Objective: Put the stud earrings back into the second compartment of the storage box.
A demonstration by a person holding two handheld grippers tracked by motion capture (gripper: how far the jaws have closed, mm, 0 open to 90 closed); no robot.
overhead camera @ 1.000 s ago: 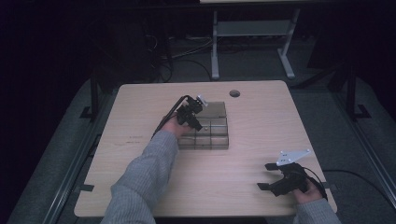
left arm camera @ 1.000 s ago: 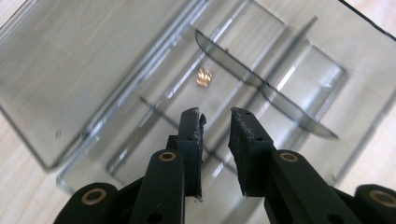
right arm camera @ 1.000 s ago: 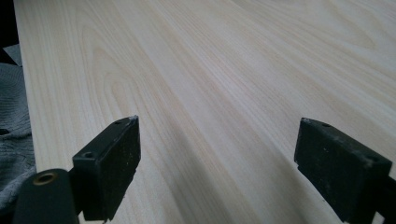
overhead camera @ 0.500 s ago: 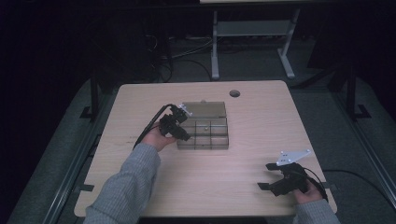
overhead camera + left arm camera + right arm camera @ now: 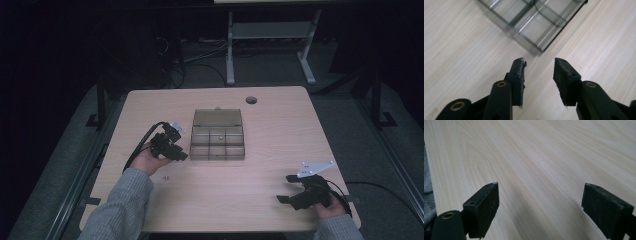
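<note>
Two grippers low over the table (image 5: 260, 200): left gripper (image 5: 176, 150) sits just left of the clear box (image 5: 218, 145), jaws half apart w/ nothing between, just been opening, having pulled off the box. Right gripper (image 5: 288, 192) wide, empty, near front-right edge, bare wood ahead.

bare tabletop (image 5: 260, 190) between both grippers, compartment box (image 5: 218, 145) blocking the centre, open lid upright behind
</note>
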